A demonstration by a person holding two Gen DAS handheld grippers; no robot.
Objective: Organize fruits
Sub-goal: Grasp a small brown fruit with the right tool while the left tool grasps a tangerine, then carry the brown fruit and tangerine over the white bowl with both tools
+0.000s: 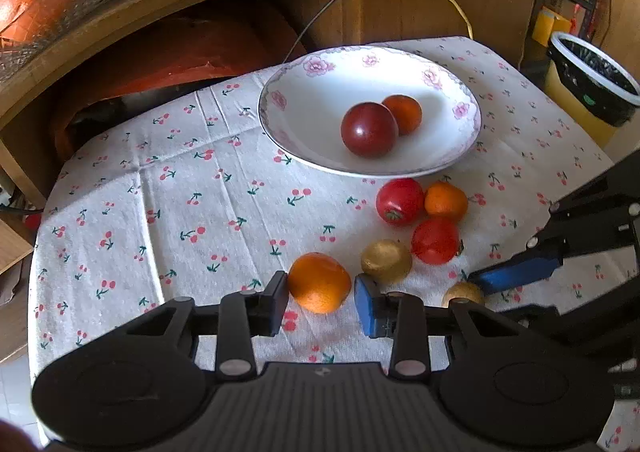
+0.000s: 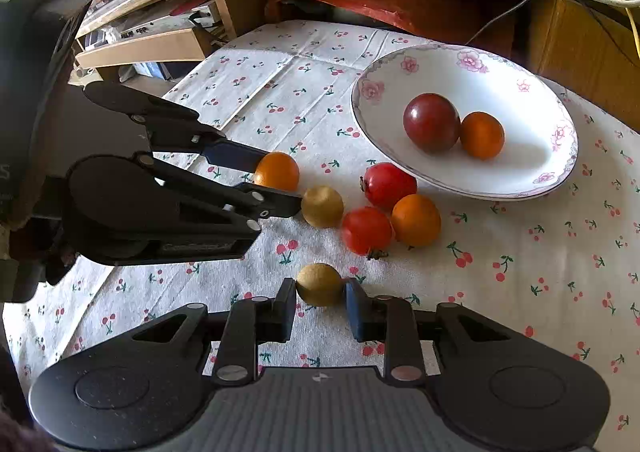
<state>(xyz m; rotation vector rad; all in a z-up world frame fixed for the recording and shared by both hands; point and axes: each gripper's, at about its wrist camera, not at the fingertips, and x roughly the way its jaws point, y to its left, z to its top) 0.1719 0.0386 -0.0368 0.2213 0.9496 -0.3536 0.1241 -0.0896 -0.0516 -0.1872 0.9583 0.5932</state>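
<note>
Fruits lie loose on the surface (image 1: 120, 212), which is covered by a cherry-print cloth, while a flowered white bowl (image 1: 304, 92) beyond them already holds a dark red plum (image 1: 369, 129) and a small orange (image 1: 404, 114); the bowl looks like the collecting place.

The left hand-held gripper (image 1: 320, 298) brackets a larger orange (image 1: 319, 282) that sits on the cloth. Its jaws stand close on either side, the near-left pad about touching, the blue pad just beside the fruit with a thin gap, so it reads as closing rather than clamped.

The right hand-held gripper (image 2: 320, 306) flanks a golden-brown kiwi (image 2: 319, 284) in the same way. Both pads look to be against its sides, though firm clamping cannot be told, and the kiwi appears to rest on the cloth.

Between these two fruits and the bowl lies a cluster: another kiwi (image 2: 322, 206), two red tomatoes (image 2: 366, 230) and an orange (image 2: 416, 219) touching each other. Each gripper taking the nearest outlying fruit keeps the two tools well apart and leaves the cluster undisturbed. Round fruit may roll if squeezed off-centre, so level, centred pads matter.
</note>
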